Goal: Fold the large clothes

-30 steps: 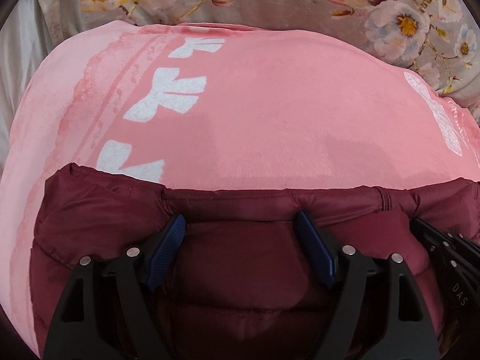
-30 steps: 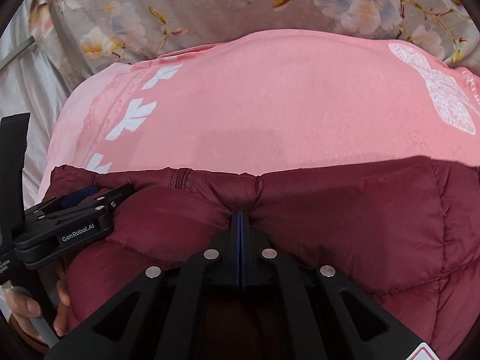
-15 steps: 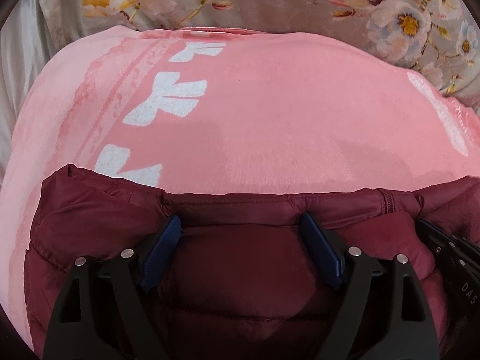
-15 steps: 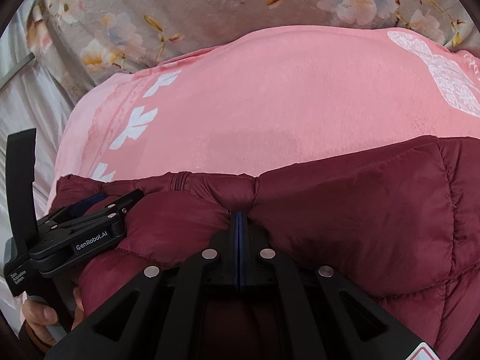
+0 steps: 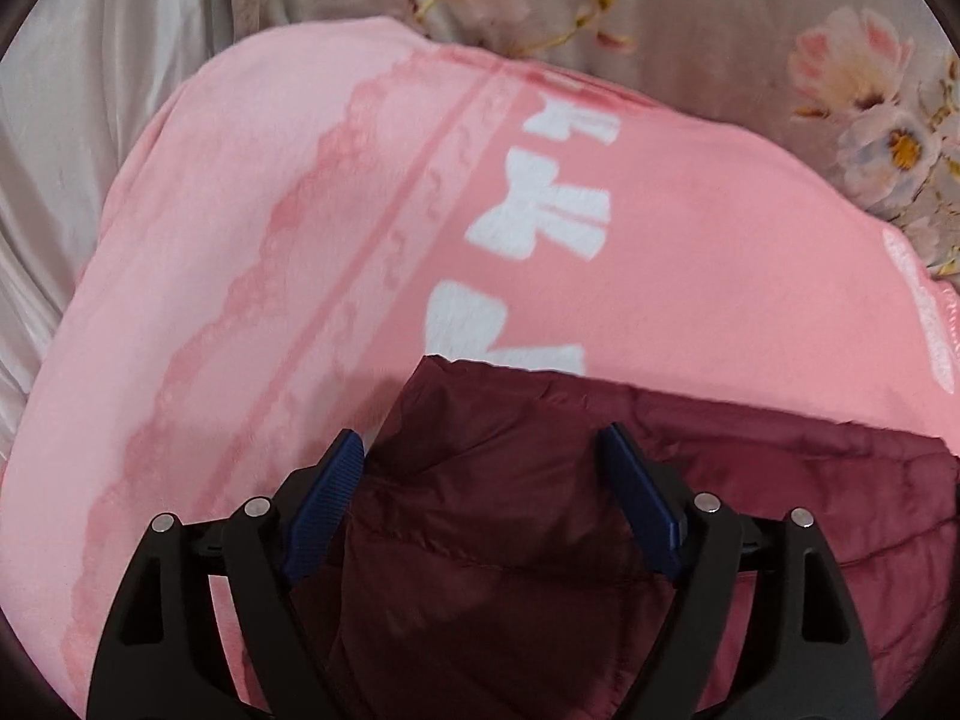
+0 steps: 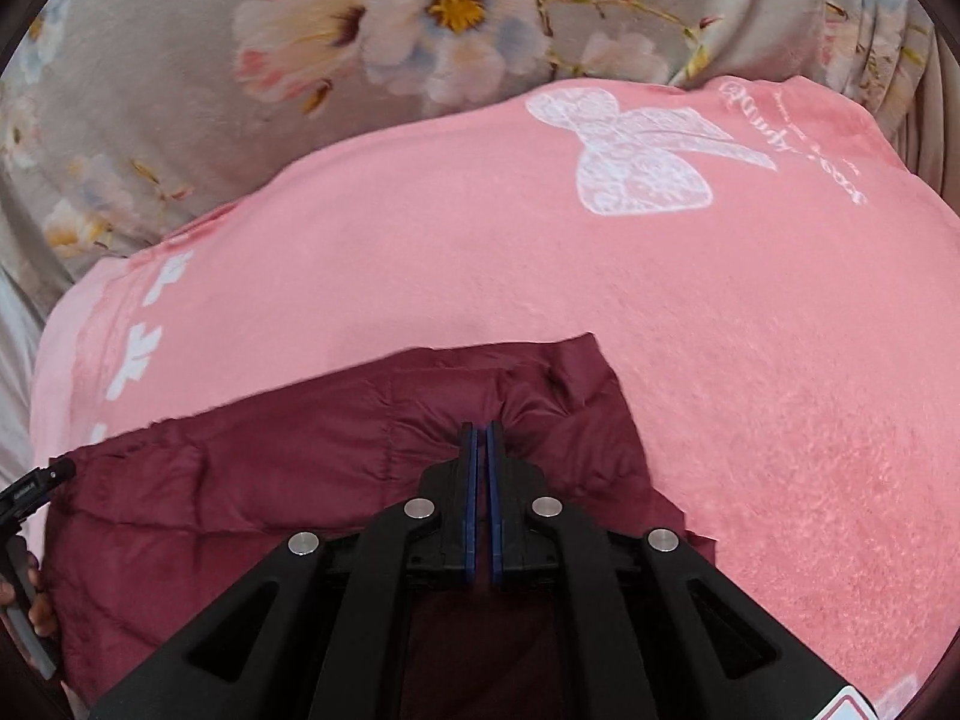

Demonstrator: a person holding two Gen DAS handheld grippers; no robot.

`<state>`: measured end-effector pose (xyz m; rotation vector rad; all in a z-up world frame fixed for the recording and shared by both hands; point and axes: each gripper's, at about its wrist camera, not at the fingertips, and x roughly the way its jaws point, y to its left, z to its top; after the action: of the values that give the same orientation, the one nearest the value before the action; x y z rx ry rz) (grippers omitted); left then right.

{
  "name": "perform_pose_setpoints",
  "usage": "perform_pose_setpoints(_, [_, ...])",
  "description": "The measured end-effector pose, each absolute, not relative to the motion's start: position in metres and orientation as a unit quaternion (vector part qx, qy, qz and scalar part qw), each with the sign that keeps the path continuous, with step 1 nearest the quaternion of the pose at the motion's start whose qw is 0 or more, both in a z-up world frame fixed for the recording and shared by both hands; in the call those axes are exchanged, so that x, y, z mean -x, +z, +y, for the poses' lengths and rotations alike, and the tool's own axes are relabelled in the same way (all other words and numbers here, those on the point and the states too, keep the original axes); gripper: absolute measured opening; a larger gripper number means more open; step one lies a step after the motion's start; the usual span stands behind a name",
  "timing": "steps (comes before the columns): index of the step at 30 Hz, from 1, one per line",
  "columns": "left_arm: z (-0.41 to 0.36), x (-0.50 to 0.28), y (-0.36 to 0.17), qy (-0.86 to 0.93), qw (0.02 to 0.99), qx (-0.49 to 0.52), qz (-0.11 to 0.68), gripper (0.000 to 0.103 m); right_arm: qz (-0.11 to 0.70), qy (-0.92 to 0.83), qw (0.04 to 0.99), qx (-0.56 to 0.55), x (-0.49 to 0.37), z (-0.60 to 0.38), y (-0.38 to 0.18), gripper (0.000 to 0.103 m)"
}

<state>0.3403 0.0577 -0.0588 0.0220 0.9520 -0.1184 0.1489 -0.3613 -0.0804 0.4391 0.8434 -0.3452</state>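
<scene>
Garment: dark maroon quilted jacket (image 5: pixel 510 528), puffy, lying on a pink blanket; fills the lower middle of both wrist views.
Jacket edge, left wrist view: one corner pointing up toward a white bow print, top hem running off to the right.
Jacket edge, right wrist view: jacket (image 6: pixel 300 462) spread from the lower left to just right of centre, with a corner near the middle of the frame.
Left gripper (image 5: pixel 483 456): fingers spread wide, blue pads on either side of the jacket's puffed fabric; pads not visibly pressing on it, nothing held.
Right gripper (image 6: pixel 482 438): blue pads nearly together, only a thin slit between them; a gather of jacket fabric bunched at the tips, pinched there.
Left gripper seen from the right wrist view: black tip at the far left edge, beside the jacket's left end; finger state not readable from that angle.
Hand (image 6: pixel 27 594): fingers around a grey handle at the lower left edge of the right wrist view.
Surface: pink blanket (image 6: pixel 690 330) with white bow prints along one side, a large lacy white bow and small white lettering near the far right.
Beyond the blanket: grey floral bedding (image 6: pixel 270 60) with pink and white blossoms.
Far left: pale plain sheet (image 5: pixel 90 150), creased.
</scene>
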Motion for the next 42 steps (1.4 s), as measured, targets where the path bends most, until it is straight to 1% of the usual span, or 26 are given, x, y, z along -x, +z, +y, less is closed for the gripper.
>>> perform_pose_setpoints(3, [0.063,-0.341,-0.074,-0.052,0.886,0.002,0.46,0.09,0.408,-0.166,0.871,-0.217,-0.15,-0.365,-0.09,0.001])
perform_pose_setpoints(4, [0.065,-0.342,-0.077,-0.052,0.885,0.01,0.462,0.092,0.409,-0.165,0.869,-0.223,-0.151,-0.366,-0.092,0.001])
perform_pose_setpoints(8, [0.065,-0.342,-0.081,-0.048,0.884,0.011,0.464,0.094,0.403,-0.16,0.864,-0.256,-0.148,-0.374,-0.1,0.0])
perform_pose_setpoints(15, [0.061,-0.345,-0.084,-0.041,0.883,0.0,0.468,0.098,0.401,-0.161,0.863,-0.262,-0.148,-0.371,-0.102,0.0])
perform_pose_setpoints(23, [0.063,-0.345,-0.083,-0.047,0.885,0.008,0.463,0.098,0.396,-0.16,0.865,-0.265,-0.149,-0.375,-0.101,0.0])
perform_pose_setpoints(25, [0.066,-0.337,-0.072,-0.045,0.889,0.014,0.456,0.091,0.392,-0.175,0.869,-0.246,-0.145,-0.368,-0.09,0.0])
perform_pose_setpoints(26, [0.065,-0.329,-0.063,-0.047,0.891,0.015,0.451,0.09,0.381,-0.164,0.88,-0.234,-0.139,-0.355,-0.077,0.013])
perform_pose_setpoints(29, [0.051,-0.286,-0.021,-0.091,0.903,0.032,0.42,0.091,0.357,-0.101,0.903,-0.217,-0.123,-0.308,-0.045,0.013])
perform_pose_setpoints(32, [0.015,-0.249,0.002,-0.121,0.908,-0.011,0.401,0.091,0.374,-0.042,0.908,-0.183,-0.122,-0.252,-0.037,0.013])
perform_pose_setpoints(34, [-0.01,-0.233,-0.003,-0.133,0.901,-0.046,0.411,0.091,0.39,-0.013,0.905,-0.169,-0.122,-0.222,-0.042,0.013])
perform_pose_setpoints(36, [-0.026,-0.223,-0.02,-0.132,0.892,-0.06,0.428,0.091,0.401,-0.004,0.903,-0.151,-0.123,-0.202,-0.047,0.012])
perform_pose_setpoints(39, [-0.033,-0.217,-0.043,-0.128,0.881,-0.057,0.452,0.091,0.41,-0.007,0.904,-0.12,-0.121,-0.182,-0.059,0.012])
perform_pose_setpoints(42, [-0.034,-0.211,-0.057,-0.117,0.883,-0.067,0.45,0.091,0.41,-0.016,0.907,-0.091,-0.119,-0.176,-0.068,0.012])
